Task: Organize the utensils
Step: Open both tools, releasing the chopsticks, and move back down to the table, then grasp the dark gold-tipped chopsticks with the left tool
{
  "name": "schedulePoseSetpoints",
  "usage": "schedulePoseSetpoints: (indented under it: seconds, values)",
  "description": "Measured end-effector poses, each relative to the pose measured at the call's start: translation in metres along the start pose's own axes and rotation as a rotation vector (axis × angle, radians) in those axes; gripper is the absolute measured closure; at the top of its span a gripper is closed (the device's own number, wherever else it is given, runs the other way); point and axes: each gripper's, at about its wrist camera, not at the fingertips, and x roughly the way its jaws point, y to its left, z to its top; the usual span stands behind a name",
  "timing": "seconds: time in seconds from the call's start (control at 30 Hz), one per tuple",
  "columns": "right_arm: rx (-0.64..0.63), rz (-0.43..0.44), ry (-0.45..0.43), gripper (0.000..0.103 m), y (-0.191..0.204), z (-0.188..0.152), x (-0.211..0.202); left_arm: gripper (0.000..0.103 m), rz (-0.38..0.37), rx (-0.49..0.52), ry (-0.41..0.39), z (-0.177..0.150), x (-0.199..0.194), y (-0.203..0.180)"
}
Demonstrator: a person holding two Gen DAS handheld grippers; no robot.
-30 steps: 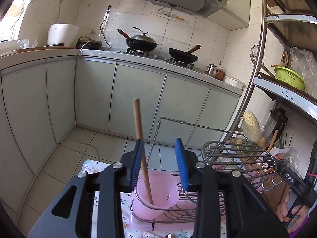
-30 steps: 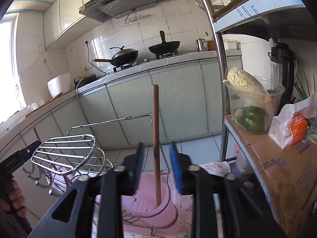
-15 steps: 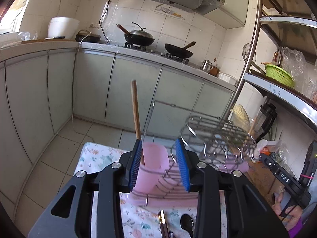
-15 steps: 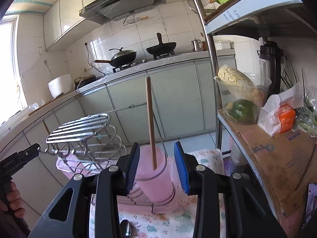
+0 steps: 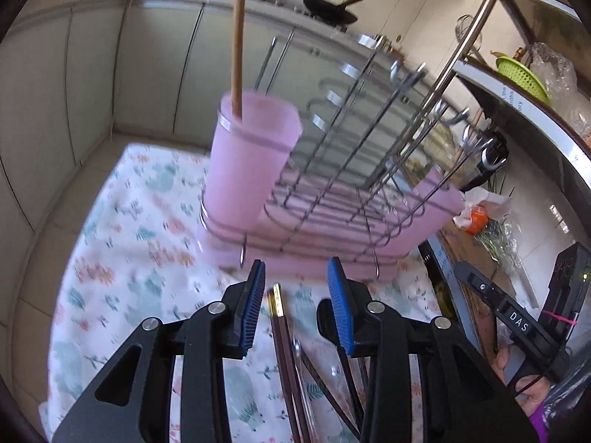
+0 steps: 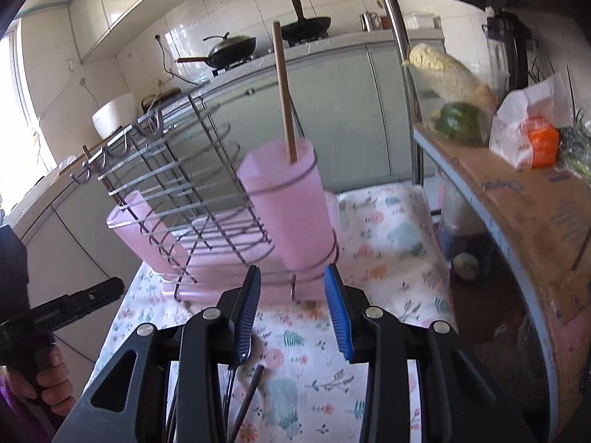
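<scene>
1. Jaws first: the left gripper [image 5: 297, 297] stands moderately wide with nothing between its blue pads [image 5: 255, 308], tilted down at the cloth in the lower middle of the left wrist view.
2. Same story for the right gripper [image 6: 291, 304]: parted, empty, low centre of the right wrist view.
3. Just beneath the left pads lie the chopsticks [image 5: 282, 336], dark, gold-tipped, running toward the bottom edge; a black spoon [image 5: 327, 321] sits right beside them, half hidden by the right-hand finger.
4. My read: those sticks are light, stiff and slick, and lying flat on the floral cloth [image 5: 129, 258] they'd roll. Best bet is a pinch across the pair near mid-length, pads square to the shafts.
5. The spoon looks light and rigid too; its handle seems the sensible grip, though most of it is hidden.
6. Further out, the pink cup [image 5: 251, 162] stands centre frame in the wire rack [image 5: 354, 170], already holding one wooden stick [image 5: 238, 40] upright.
7. That cup looks light; a clumsy drop could jolt it.
</scene>
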Motion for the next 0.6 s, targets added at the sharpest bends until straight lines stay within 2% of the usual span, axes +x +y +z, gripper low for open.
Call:
schedulePoseSetpoints:
  seconds: [0.23,0.4,0.47,0.6]
  values:
    - [0.034,0.018,0.041,0.068,-0.007,-0.009,0.009,0.071,0.008,-0.071,0.187,-0.016,0.047,0.020]
    - [0.036,0.027,0.053,0.068,-0.009,-0.011,0.014,0.071,0.020,-0.106,0.262,-0.019,0.073,0.023]
    - [0.036,0.028,0.060,0.068,-0.010,-0.012,0.017,0.071,0.039,-0.098,0.268,-0.019,0.078,0.020]
    - [0.047,0.031,0.076,0.068,-0.014,-0.014,0.023,0.071,0.113,-0.011,0.227,-0.024,0.081,0.005]
